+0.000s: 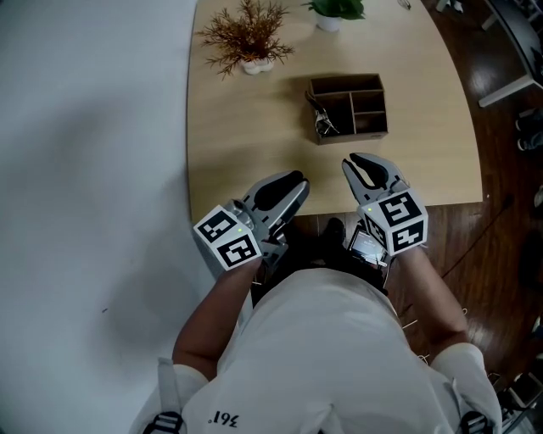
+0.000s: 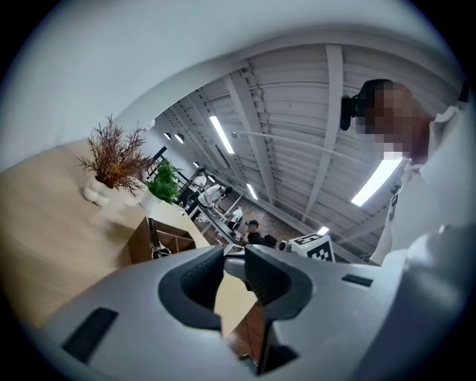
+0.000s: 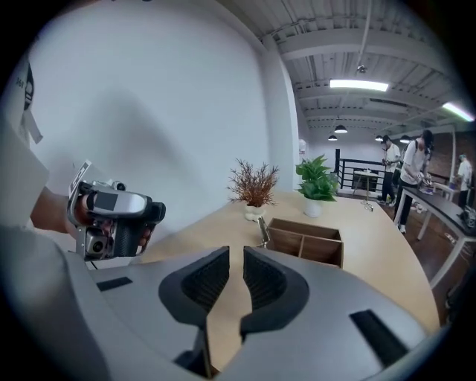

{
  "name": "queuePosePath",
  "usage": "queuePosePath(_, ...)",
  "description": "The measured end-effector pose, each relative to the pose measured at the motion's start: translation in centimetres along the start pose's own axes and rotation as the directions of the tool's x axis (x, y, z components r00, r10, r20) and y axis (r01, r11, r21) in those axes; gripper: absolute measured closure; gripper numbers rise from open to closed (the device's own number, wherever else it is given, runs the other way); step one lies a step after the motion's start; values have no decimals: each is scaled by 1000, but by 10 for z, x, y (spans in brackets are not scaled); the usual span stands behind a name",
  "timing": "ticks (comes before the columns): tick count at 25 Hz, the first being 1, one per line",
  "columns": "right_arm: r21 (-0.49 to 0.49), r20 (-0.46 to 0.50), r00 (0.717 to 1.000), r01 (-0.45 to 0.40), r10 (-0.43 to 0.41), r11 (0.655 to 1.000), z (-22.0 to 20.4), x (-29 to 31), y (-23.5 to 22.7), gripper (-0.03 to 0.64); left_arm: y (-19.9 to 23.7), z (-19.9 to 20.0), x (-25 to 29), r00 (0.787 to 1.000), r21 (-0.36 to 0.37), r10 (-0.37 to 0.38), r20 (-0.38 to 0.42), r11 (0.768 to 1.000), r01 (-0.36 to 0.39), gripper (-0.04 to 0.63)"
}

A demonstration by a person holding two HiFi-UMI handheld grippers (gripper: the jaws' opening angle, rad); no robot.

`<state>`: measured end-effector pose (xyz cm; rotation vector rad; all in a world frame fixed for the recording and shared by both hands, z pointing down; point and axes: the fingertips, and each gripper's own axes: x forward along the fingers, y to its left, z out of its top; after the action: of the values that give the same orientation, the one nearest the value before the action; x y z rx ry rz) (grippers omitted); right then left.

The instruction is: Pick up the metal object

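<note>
The metal object [image 1: 323, 123] stands in the left compartment of a dark wooden organizer box [image 1: 352, 136] on the light wood table [image 1: 246, 136]. It also shows as a thin upright piece [image 3: 263, 229] at the box's left end [image 3: 301, 249], and small in the left gripper view [image 2: 154, 238]. Both grippers hover at the table's near edge, well short of the box. My left gripper [image 1: 299, 182] [image 2: 234, 271] is shut with nothing in it. My right gripper [image 1: 352, 161] [image 3: 236, 275] is shut and holds nothing too.
A dried brown plant in a white pot [image 1: 248, 38] and a green potted plant [image 1: 333, 10] stand at the table's far side. A white wall runs along the left, dark wood floor on the right. People stand far off in the gripper views.
</note>
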<state>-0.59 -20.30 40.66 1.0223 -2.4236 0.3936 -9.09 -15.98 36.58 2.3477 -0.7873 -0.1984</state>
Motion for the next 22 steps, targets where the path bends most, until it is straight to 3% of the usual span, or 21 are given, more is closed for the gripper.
queuePosePath(9, -76, -74, 996, 51, -56, 996, -18, 41, -23, 578, 37, -14, 23, 999, -21, 36, -40, 999, -37, 535)
queuePosePath(14, -125, -103, 989, 88, -101, 988, -23, 60, -33, 580, 54, -28, 32, 991, 40, 70, -112, 997, -66, 535)
queuePosePath(22, -355, -127, 971, 147, -204, 923, -31, 97, -45, 579, 74, -37, 44, 986, 11, 97, -137, 995, -96, 535)
